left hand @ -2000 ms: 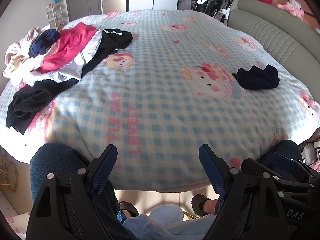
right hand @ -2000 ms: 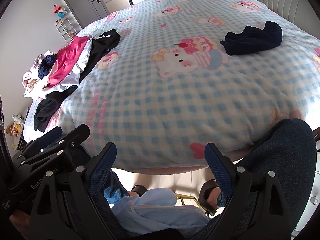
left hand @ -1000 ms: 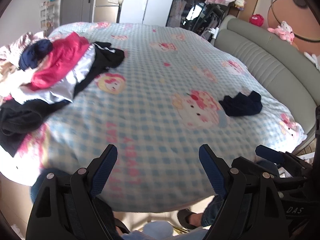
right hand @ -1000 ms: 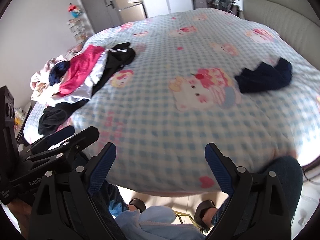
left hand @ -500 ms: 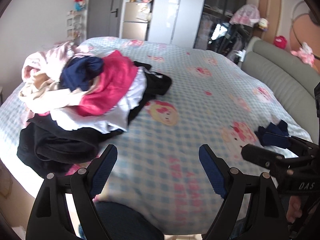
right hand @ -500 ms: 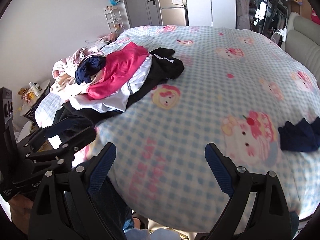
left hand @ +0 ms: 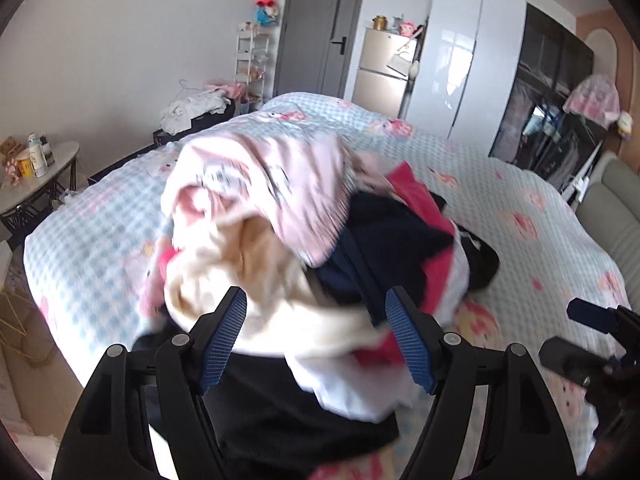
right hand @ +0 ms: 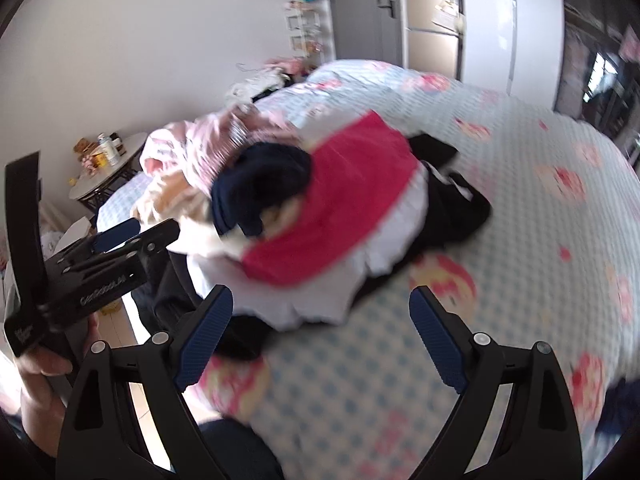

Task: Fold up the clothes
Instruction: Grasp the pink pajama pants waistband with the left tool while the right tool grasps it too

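Step in hand: You were reaching for the heap of unfolded clothes to pick the next garment; nothing was lifted yet.
Where the clothes lay: The heap sat on the blue-and-white checked bedspread with pink cartoon prints, near the bed's edge closest to you.
On top of the heap: A pale pink printed garment, a cream garment, a navy garment and a bright red-pink garment lay over white and black pieces.
Left gripper: Its jaws had just been closing a little yet stood released, the cream garment below them, no pad pressing cloth.
Right gripper: Its jaws stood wide and empty over the heap's white hem and bare bedspread.
Hand pose: You angled both tools downward; your left hand showed beneath its gripper.
Next move: You probably needed to single out one top garment and close on one layer only.
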### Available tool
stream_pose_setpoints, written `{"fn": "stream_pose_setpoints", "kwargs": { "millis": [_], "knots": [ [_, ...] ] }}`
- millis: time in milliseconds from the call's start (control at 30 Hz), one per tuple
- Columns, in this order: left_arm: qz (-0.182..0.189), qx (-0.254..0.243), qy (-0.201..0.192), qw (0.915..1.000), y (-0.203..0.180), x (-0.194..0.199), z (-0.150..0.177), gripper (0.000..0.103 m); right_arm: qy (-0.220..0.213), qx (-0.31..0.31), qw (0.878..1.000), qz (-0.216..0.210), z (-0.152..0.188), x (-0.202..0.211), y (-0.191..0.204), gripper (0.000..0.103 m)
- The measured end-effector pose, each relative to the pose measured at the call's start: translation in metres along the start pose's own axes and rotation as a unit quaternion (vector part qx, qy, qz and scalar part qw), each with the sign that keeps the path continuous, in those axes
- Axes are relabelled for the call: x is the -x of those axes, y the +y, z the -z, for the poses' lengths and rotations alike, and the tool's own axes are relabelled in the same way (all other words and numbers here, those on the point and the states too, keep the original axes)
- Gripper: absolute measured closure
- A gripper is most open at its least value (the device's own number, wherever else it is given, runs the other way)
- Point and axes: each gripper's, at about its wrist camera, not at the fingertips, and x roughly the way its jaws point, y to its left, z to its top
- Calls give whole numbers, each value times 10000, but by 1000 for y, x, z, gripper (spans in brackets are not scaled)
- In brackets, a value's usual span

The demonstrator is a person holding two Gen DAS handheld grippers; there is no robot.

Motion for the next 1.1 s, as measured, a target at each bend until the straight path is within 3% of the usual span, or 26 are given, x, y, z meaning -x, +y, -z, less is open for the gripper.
{"fn": "stream_pose_setpoints", "kwargs": {
  "millis": [100,233,300,333,433,500,733,833,967,1100],
  "knots": [
    [70,-95,214,9997,8,-37,-20,22,-19,144,9999,11,-32,-33,17,12],
    [-127,-131,263,9995,16,-74,-33,23,143,-73,9998,-71,-51,-70,21,12],
    [-215,-222,383,9988,16,-85,-34,81,218,-43,9998,-2,-50,-78,21,12],
    [-214,-288,395,9986,14,-85,-34,89,255,-29,9997,29,-49,-82,21,12],
    [28,-574,186,9982,-2,-60,-34,89,305,-58,9995,51,-40,-79,14,12],
    [402,-756,47,9963,-20,-31,-33,89,288,-130,9995,82,-34,-71,7,12],
    [1720,-1161,0,9782,-91,54,-5,89,-10,-569,9984,48,0,-3,-26,12],
    [2334,-1212,189,9646,-126,78,15,89,-72,-790,9967,155,31,35,-49,12],
    [2856,-1485,367,9461,-191,107,46,89,-98,-1352,9902,346,73,80,-89,12],
    [3593,-1700,589,9157,-256,139,81,89,-148,-1998,9786,473,122,119,-128,11]
  ]
}}
